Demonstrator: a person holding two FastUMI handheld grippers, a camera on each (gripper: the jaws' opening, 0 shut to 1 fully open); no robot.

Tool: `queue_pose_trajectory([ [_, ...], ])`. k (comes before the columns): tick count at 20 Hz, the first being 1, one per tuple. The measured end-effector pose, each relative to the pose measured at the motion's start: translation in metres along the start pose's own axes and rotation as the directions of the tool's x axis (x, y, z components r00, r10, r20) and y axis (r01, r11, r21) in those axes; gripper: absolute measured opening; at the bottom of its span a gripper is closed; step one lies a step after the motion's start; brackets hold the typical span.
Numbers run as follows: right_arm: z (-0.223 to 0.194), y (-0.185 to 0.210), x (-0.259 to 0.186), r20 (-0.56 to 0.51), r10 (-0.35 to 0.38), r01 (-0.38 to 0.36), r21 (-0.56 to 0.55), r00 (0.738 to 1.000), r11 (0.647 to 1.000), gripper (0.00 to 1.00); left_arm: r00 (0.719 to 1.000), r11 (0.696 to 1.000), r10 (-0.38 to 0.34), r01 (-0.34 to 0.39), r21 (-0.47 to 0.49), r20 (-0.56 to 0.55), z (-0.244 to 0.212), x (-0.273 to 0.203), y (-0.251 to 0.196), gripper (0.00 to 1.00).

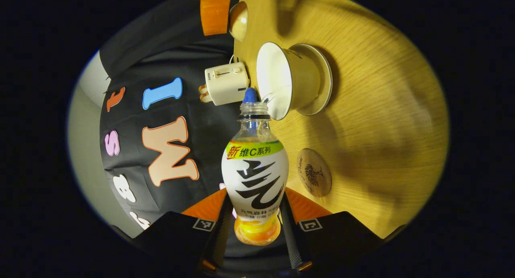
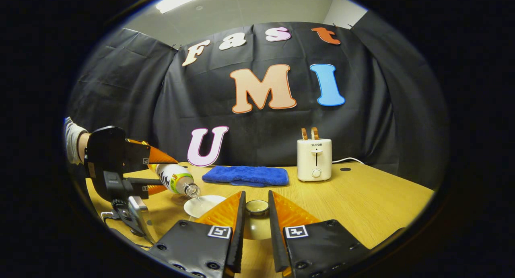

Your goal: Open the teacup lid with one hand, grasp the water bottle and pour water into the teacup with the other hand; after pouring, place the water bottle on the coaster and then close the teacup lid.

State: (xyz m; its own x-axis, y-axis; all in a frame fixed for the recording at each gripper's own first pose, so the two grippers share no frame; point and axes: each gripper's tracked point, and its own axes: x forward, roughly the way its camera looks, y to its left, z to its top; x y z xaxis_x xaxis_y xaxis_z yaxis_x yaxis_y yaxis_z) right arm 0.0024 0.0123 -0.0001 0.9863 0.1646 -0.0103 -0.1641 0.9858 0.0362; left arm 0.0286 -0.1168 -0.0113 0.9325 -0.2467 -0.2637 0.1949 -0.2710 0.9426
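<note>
In the left gripper view, nearest the lens at the bottom of the frame, our left claw [image 1: 257, 213] is clamped on the water bottle [image 1: 255, 177], one finger on each side of its lower body. We hold it low on the body so the neck stays free, and we have it tipped well over so the open mouth points at the teacup [image 1: 287, 81] just above frame centre. A thin stream seems to run from the mouth into the bowl; we judge the pour is under way. The teacup sits on its saucer [image 1: 324, 83] on the worktop [image 1: 382, 121]. The round coaster [image 1: 314, 172], right of the bottle in the frame, lies bare, kept free for the bottle afterwards.

In the right gripper view, at bottom centre, our right claw [image 2: 256, 213] grips the teacup lid [image 2: 257, 207] between its fingers, knob upward, held aside from the cup so the pour is unobstructed. Lower left we see the tilted bottle above the cup. Farther back lie a blue cloth [image 2: 246, 176] and a toaster [image 2: 314, 159].
</note>
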Motion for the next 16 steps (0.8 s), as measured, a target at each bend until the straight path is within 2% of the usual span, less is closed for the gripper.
queue_pose_trajectory([
  [8,0.0,0.001,-0.001,0.001,0.003,-0.003,0.0,1.0,1.0,0.34,1.0,0.987,0.019,-0.018,0.159,-0.004,-0.003,-0.001,0.026,0.6],
  [16,0.0,0.004,-0.001,0.001,0.019,-0.019,0.003,1.0,1.0,0.34,0.999,0.959,0.045,-0.038,0.282,-0.017,-0.003,-0.008,0.048,0.6],
])
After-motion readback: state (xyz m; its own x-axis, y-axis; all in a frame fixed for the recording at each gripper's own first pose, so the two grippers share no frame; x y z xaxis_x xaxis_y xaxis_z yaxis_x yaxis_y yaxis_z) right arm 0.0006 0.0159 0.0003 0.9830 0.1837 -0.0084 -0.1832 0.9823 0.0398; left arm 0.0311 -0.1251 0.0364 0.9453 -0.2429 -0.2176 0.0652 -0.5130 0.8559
